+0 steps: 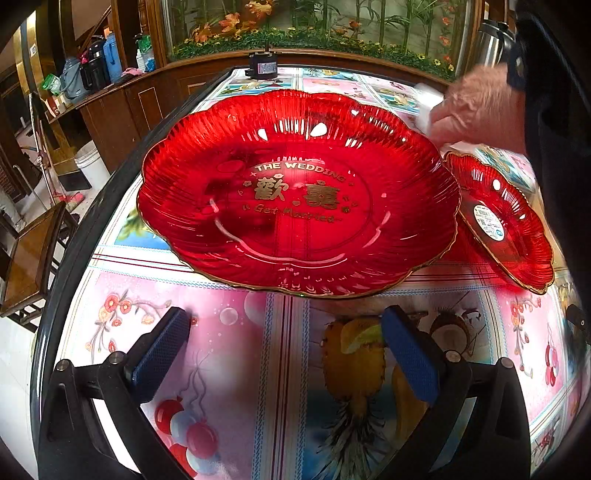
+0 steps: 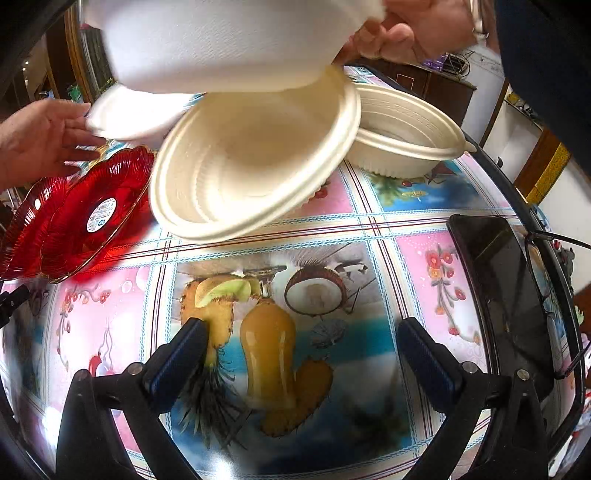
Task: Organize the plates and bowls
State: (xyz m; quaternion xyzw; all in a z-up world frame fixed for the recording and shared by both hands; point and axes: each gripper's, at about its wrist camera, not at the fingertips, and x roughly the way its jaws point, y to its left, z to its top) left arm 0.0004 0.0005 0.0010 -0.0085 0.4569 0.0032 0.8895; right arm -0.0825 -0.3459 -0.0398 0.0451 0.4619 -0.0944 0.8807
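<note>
Plates and bowls are laid out on a table [image 2: 369, 229] covered with a printed fruit-and-flower cloth. In the left wrist view, a large red plate [image 1: 299, 192] with gold lettering is seen flat on the cloth, just beyond the left gripper [image 1: 286, 350]. A small red plate [image 1: 502, 221] with a white sticker is seen to its right, tilted, with its near edge on the cloth. A hand [image 1: 480, 107] is seen at far right, blurred.

In the right wrist view, a cream bowl [image 2: 255, 155] is held tilted above the table, its opening turned toward the camera. A second cream bowl [image 2: 406, 136] is seen upright on the cloth behind it, to the right. A white blurred object [image 2: 221, 44] is held at the top of the view by a hand [image 2: 410, 33]; what it is cannot be told. Another hand [image 2: 40, 136] is seen at left, above the red plates. A dark phone [image 2: 506, 295] and glasses [image 2: 554, 306] are seen at the right edge.

Both grippers are empty, jaws spread wide. The right gripper [image 2: 301, 347] is held over the printed pineapple.
</note>
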